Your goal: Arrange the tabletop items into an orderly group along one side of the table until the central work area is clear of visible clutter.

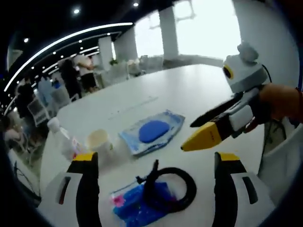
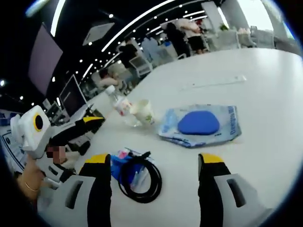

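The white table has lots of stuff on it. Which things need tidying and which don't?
To tidy:
coiled black cable
blue packet under the cable
clear bag holding a blue oval
cream paper cup
clear plastic bottle

Not part of it:
chairs behind the table
people standing behind

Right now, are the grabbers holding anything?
No, nothing. The left gripper and right gripper are both open, each above the black cable coil without touching it.

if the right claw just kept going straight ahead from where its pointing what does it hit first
Most likely the coiled black cable, lying between the open right claw jaws atop a blue packet. Depth is hard to judge in this view.
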`<act>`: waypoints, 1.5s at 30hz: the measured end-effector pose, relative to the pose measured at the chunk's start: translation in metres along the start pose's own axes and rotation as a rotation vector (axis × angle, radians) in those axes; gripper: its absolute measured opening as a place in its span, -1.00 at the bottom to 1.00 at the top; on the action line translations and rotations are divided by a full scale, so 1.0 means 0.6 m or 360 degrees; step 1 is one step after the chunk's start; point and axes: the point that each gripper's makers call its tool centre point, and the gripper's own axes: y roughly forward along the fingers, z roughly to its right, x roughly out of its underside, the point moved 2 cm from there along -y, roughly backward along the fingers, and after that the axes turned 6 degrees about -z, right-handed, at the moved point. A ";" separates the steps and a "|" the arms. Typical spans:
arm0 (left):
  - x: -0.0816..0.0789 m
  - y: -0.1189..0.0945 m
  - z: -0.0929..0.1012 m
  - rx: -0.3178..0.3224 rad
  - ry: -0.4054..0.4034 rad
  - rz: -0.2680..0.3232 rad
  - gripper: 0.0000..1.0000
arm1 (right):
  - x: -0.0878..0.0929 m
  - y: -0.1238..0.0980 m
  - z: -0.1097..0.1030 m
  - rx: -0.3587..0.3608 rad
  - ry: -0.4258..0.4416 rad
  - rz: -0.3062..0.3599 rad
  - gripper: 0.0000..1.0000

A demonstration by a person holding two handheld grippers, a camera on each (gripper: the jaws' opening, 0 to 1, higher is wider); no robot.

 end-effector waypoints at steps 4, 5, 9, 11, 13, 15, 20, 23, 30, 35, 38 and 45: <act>0.013 -0.019 0.009 0.0017 -0.0004 -0.0011 0.99 | 0.016 0.013 -0.007 -0.0021 -0.0039 -0.0056 0.47; 0.014 -0.022 0.009 0.0016 -0.0004 -0.0016 0.99 | 0.021 0.017 -0.009 -0.0034 -0.0045 -0.0072 0.47; 0.014 -0.041 0.006 0.0000 -0.0024 0.0004 0.99 | 0.039 0.033 -0.016 -0.0065 -0.0082 -0.0125 0.41; 0.015 -0.051 0.010 0.0002 -0.0028 0.0019 0.99 | 0.050 0.041 -0.017 -0.0070 -0.0111 -0.0160 0.39; 0.016 -0.061 0.014 -0.0004 -0.0021 0.0046 0.99 | 0.060 0.050 -0.017 -0.0079 -0.0132 -0.0191 0.37; 0.020 -0.067 0.016 -0.0013 -0.0012 0.0057 0.99 | 0.069 0.057 -0.016 -0.0089 -0.0148 -0.0207 0.30; 0.033 -0.078 0.019 -0.0017 -0.0001 0.0030 0.99 | 0.084 0.072 -0.005 -0.0064 -0.0166 -0.0254 0.12; 0.041 -0.083 0.013 -0.0049 -0.0023 0.0025 0.99 | 0.090 0.078 0.000 -0.0043 -0.0192 -0.0268 0.00; 0.062 -0.086 0.019 -0.0024 -0.0051 -0.0038 0.99 | 0.107 0.098 0.003 -0.0031 -0.0197 -0.0331 -0.11; 0.069 -0.086 0.017 -0.0035 -0.0074 -0.0034 0.98 | 0.111 0.108 -0.004 -0.0034 -0.0181 -0.0343 -0.20; 0.076 -0.085 0.008 -0.0068 -0.0095 -0.0058 0.96 | 0.114 0.111 -0.002 -0.0012 -0.0174 -0.0352 -0.29; 0.088 -0.080 0.005 -0.0078 -0.0154 -0.0090 0.87 | 0.117 0.118 0.004 0.0049 -0.0152 -0.0358 -0.59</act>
